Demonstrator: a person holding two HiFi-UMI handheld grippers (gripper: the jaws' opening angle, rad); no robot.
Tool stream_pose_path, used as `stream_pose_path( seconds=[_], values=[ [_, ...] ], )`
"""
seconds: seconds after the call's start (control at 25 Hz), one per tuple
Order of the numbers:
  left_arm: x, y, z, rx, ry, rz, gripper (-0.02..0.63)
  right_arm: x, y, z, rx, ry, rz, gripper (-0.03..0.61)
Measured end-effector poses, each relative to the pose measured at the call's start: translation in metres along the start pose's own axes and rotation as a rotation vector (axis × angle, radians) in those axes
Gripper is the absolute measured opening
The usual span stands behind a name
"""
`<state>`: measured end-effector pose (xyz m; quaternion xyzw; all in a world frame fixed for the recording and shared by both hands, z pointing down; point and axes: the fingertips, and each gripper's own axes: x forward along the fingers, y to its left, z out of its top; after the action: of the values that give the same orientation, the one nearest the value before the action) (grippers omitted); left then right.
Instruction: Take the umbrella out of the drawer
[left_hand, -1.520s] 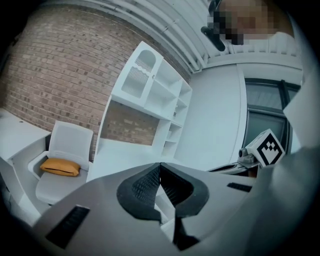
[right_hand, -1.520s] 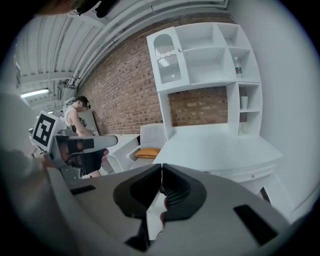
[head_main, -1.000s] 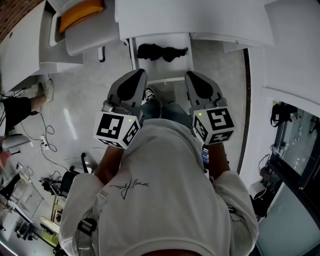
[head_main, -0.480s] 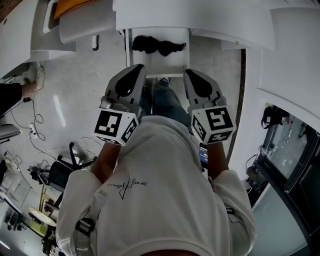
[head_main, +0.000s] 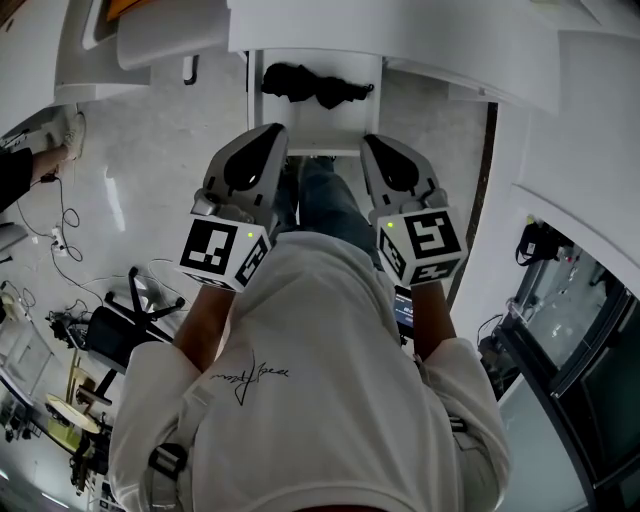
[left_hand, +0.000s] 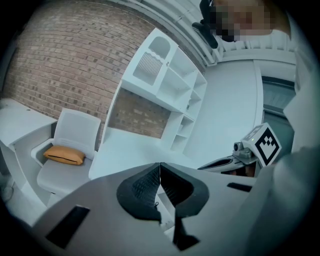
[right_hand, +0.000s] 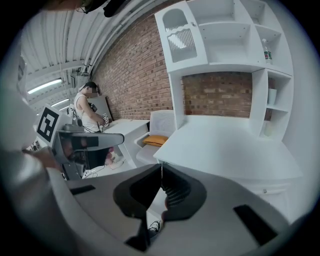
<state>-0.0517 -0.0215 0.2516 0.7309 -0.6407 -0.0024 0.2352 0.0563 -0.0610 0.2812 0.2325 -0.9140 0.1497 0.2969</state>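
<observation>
Clenched on nothing, the left gripper and right gripper hang side by side before the white desk. We judge this a staging pose, since neither has reached the open drawer. We find the black umbrella lying untouched across that drawer, and we read no brand: only 2 square markers and illegible script on the shirt.
</observation>
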Motion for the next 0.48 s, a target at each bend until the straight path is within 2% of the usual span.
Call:
stream_pose_path(
  seconds=[0.48],
  values=[
    [0.007, 0.002, -0.012, -0.026, 0.034, 0.065, 0.017, 0.013, -0.009, -0.010, -0.038, 0.052, 0.083, 0.026]
  ],
)
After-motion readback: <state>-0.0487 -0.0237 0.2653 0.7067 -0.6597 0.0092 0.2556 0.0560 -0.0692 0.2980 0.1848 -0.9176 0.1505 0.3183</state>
